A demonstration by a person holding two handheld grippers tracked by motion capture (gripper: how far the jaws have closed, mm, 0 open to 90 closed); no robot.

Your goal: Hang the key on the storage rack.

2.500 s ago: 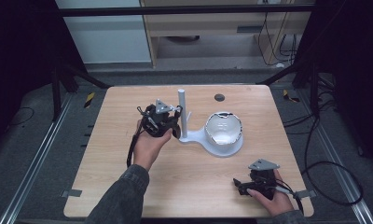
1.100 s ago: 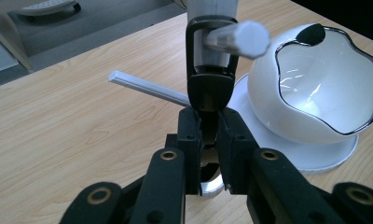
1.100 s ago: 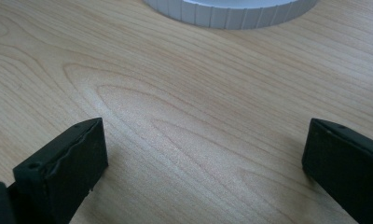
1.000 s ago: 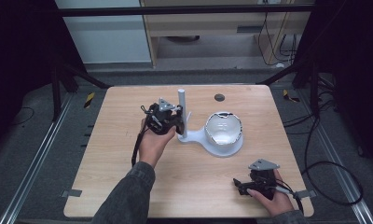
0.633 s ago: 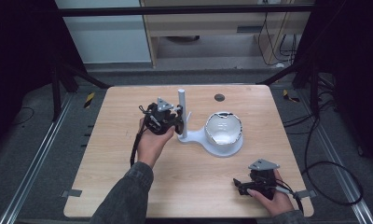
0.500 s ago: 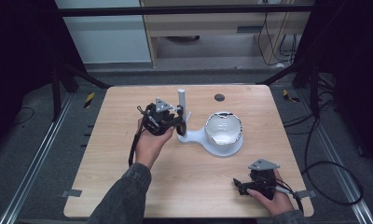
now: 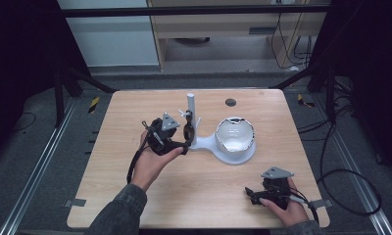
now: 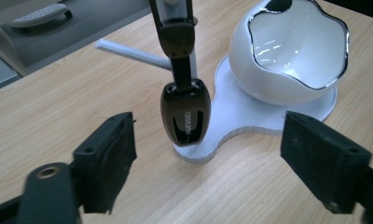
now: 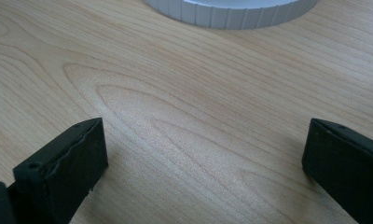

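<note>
Headset [image 8: 185,112]: dark glossy earcup with its band, hanging on the white post [image 7: 191,108], low end touching or just above the stand base [image 8: 231,116]
Post: upright at the 9 o'clock end of the white base, near desk centre
Bowl [image 7: 235,135]: white, wavy shiny rim, seated on the base's 3 o'clock end
Left tongs [image 7: 182,138]: held in the left hand [image 7: 150,164], at 9 o'clock of the post, pointing at the headset; jaws spread wide, earcup between and beyond them, no contact
Right tongs [image 7: 249,193]: low on the desk [image 7: 110,147] at 5 o'clock, in the right hand [image 7: 282,205]; jaws wide apart over bare wood, base edge ahead
Dark disc [image 7: 230,102]: flat on the desk at 12 o'clock of the bowl
</note>
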